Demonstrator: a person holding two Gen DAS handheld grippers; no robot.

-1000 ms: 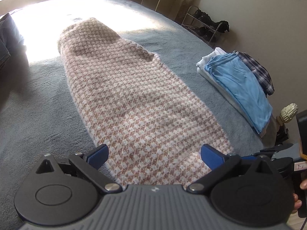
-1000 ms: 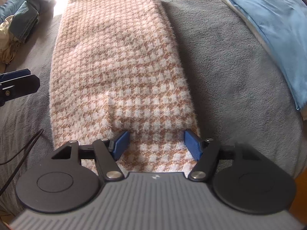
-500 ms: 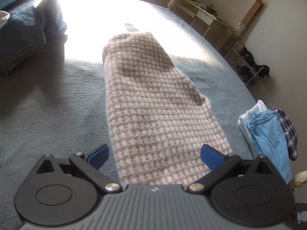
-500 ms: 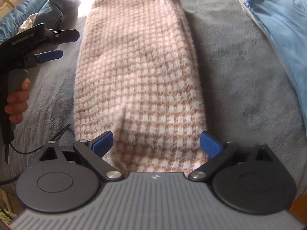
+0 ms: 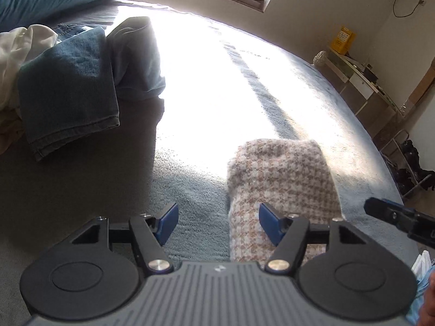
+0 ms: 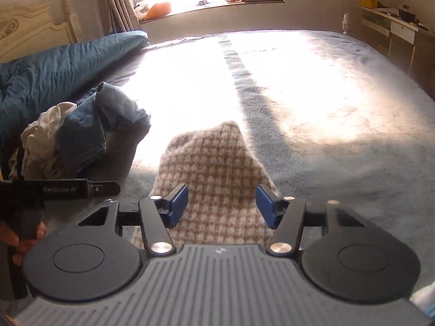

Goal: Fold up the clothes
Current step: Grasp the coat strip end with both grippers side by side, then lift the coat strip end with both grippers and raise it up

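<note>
Sweater [image 5: 282,190] lies on bed [image 5: 244,81]; your left gripper [image 5: 217,224] and right gripper [image 6: 221,203], jaws just narrowing, stand spread, pinching nothing.

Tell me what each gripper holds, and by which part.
Left gripper: nothing; jaws just closing, one pad clear of the checked garment. Right gripper: jaws just closing astride the garment's end; a grip cannot be told.
</note>
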